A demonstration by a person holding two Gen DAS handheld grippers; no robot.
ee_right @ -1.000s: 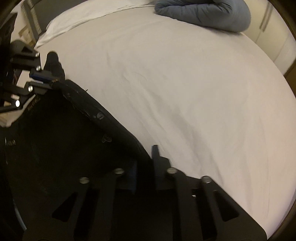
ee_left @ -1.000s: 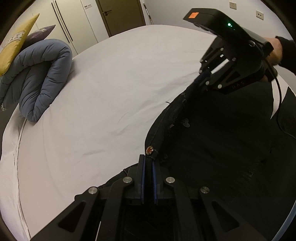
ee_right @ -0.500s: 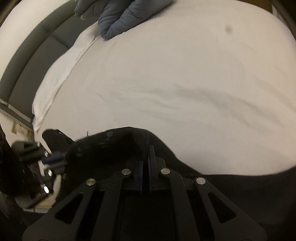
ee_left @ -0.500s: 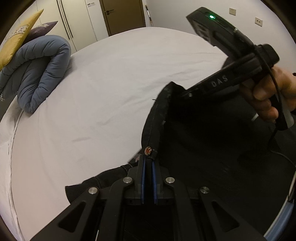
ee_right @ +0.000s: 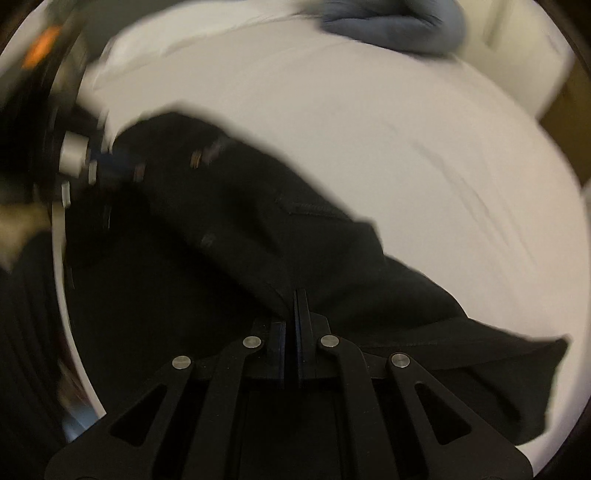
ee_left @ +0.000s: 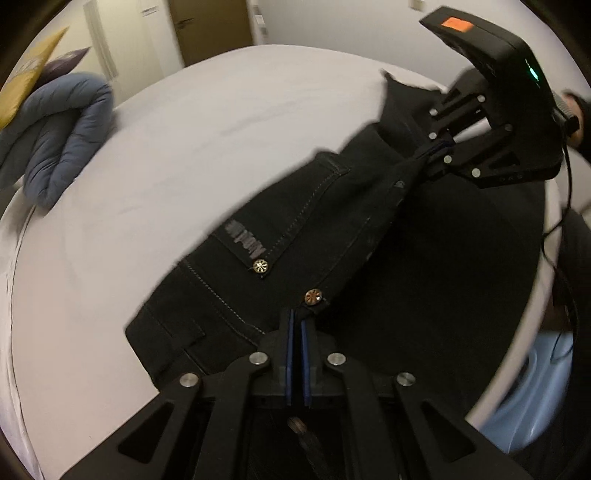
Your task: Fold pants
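Black pants with copper rivets and a stitched back pocket hang stretched between my two grippers above the white bed. My left gripper is shut on the waistband by a rivet. My right gripper is shut on the other end of the waistband, up and to the right in the left wrist view. In the blurred right wrist view the right gripper pinches the black cloth, and the left gripper shows at far left.
The white bed sheet fills the scene. A rolled grey-blue duvet and a yellow pillow lie at the far left; the duvet also shows in the right wrist view. A light blue bin stands beside the bed.
Both grippers have swung the waistband up and apart. The pants now hang spread with the back pocket facing up, where before the waistband was bunched. The right wrist view is motion-blurred.
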